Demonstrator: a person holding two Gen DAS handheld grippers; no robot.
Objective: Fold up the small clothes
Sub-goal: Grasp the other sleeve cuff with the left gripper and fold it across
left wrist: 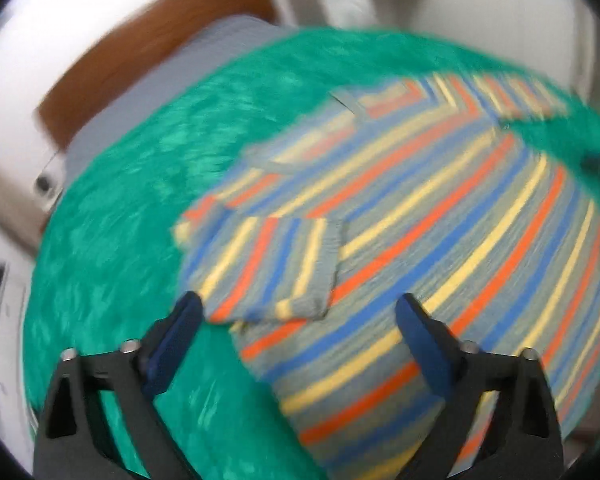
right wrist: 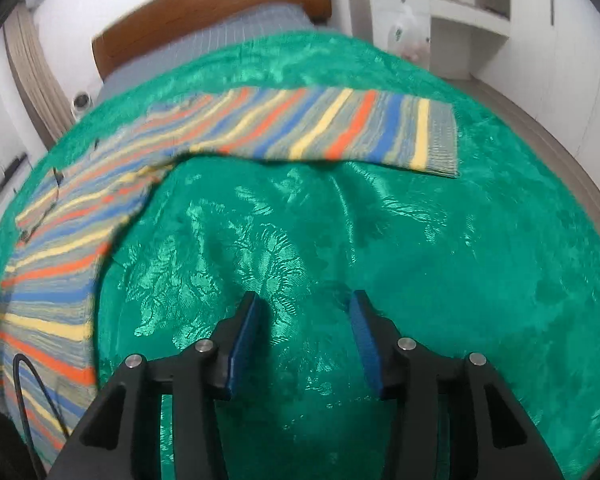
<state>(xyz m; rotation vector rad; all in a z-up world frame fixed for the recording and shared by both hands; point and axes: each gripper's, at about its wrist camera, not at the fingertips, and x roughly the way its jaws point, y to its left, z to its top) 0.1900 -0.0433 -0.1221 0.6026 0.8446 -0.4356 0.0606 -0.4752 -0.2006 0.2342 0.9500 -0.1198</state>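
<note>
Sweater (left wrist: pixel 440 216) — sleeve (right wrist: pixel 332 128) outstretched, right view

I see bare shiny green blanket (right wrist: pixel 380 240) ahead of my right gripper (right wrist: pixel 306 312), passable; striped knit sweater's outstretched sleeve (right wrist: pixel 340 128) lies across beyond. Brown wooden headboard (right wrist: pixel 204 12) bounds the far side.

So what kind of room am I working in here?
Most likely a bedroom. The striped sweater lies on a green blanket spread over a bed with a brown wooden headboard, and white built-in shelving lines the far wall. Both grippers, left and right, are open.
</note>
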